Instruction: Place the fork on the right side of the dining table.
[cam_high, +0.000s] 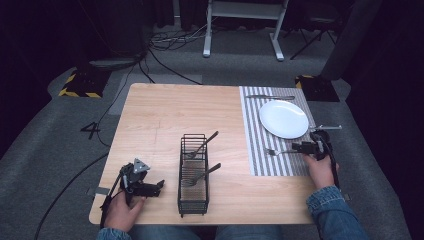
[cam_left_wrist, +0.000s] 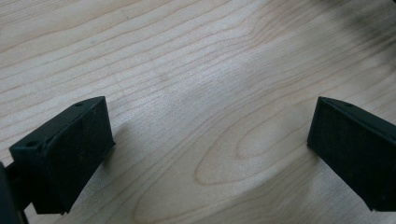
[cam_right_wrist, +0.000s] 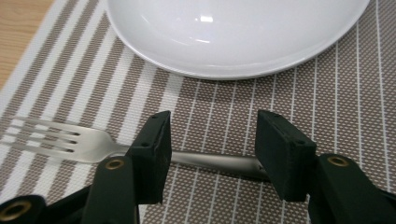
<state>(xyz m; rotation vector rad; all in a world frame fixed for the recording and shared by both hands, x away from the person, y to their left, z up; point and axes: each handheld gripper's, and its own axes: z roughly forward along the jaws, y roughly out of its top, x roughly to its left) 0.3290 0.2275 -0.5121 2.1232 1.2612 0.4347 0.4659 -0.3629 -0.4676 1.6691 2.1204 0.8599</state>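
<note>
Striped placemat (cam_high: 255, 145) at the worktop's right edge already carries plate (cam_high: 283, 118), knife (cam_high: 270, 97) and one fork (cam_right_wrist: 70, 140); your right gripper (cam_right_wrist: 212, 140) straddles its handle, fingers parted. Two forks wait in the rack (cam_high: 193, 172); your left gripper (cam_left_wrist: 205, 140) gapes empty.

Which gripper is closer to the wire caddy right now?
Left. The left gripper sits just beside the wire caddy; the right gripper is farther off, jaws straddling a fork on the placemat.

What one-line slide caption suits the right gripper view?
Open right gripper straddling a fork handle on the striped placemat, beside a white plate.
</note>
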